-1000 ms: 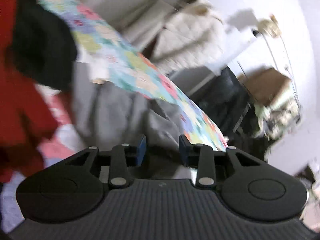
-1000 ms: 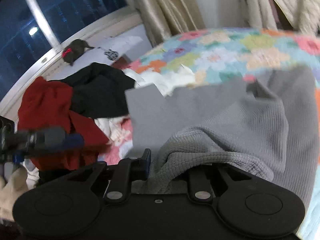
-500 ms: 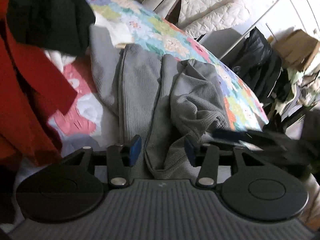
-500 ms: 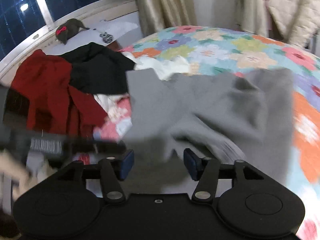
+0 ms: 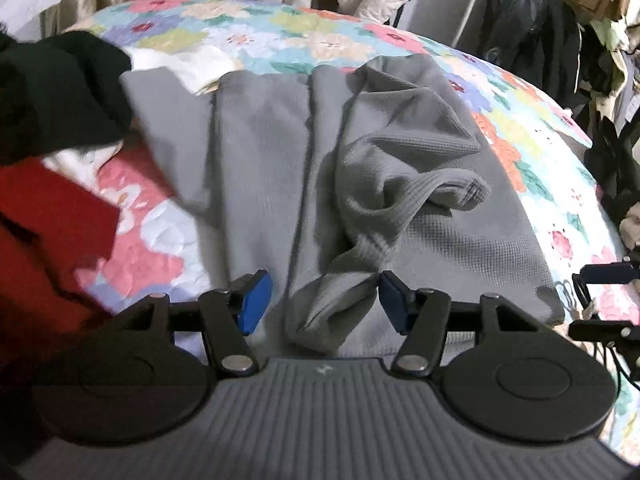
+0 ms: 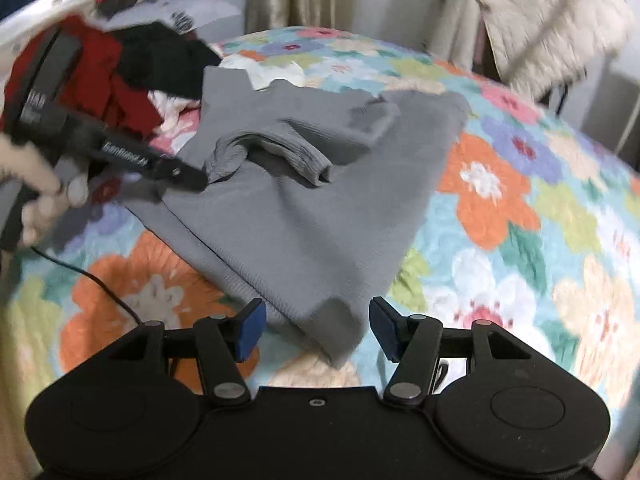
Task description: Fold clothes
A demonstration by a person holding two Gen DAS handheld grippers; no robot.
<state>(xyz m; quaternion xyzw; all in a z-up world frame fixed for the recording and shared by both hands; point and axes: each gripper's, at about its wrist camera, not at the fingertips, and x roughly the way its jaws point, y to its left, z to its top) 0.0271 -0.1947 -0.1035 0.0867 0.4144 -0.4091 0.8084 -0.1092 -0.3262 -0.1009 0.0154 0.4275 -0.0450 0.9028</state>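
Now, view by view.
Left wrist: left tongs [image 5: 320, 300] spread, empty, a bunched sleeve end lying between the pads; grey top [image 5: 400, 184] on the floral bed [image 5: 280, 36]; red garment [image 5: 44, 216] and black garment [image 5: 60, 92] at left.
Right wrist: right tongs [image 6: 314, 330] spread, empty, over the top's near corner; left tongs reach its crumpled sleeve.

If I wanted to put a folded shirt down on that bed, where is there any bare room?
Bare floral bedspread lies right of the grey sweater, towards the quilted coat, and on the near side by the black cable. It is crowded on the left: red garment and black garment are piled against the sweater's edge.
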